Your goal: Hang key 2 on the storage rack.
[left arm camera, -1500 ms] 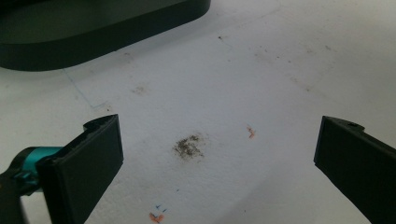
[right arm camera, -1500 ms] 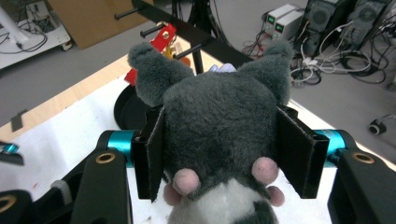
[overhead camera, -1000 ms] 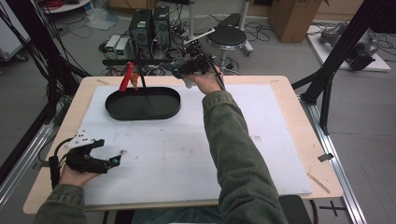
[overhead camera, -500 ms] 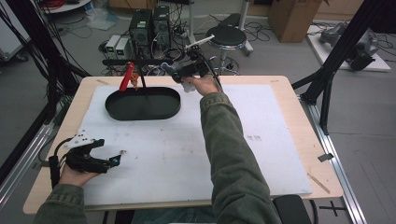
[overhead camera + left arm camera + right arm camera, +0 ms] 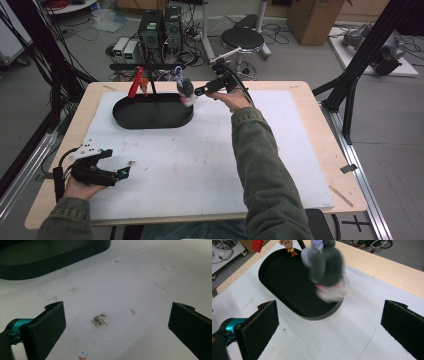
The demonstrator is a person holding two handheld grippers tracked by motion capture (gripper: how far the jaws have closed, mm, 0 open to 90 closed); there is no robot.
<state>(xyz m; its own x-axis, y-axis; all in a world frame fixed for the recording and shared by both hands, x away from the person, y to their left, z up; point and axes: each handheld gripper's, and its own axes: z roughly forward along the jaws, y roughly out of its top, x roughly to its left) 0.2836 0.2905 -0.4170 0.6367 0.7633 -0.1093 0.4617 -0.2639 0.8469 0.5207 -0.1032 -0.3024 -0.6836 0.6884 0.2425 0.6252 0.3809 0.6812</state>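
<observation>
Your right tool (image 5: pixel 196 93) has just been opening, nothing between its jaws, the grey toy (image 5: pixel 325 263) hanging just ahead; your left tool (image 5: pixel 120 170) stands apart.

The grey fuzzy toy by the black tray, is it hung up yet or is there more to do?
It looks hung: the grey fuzzy toy dangles from the rack over the black tray, beside a red piece and a small figure. The right hand-held gripper has just been opening; nothing sits between its jaws. The left hand-held gripper rests open on the white mat. Probably only pulling the hand away remains.
</observation>
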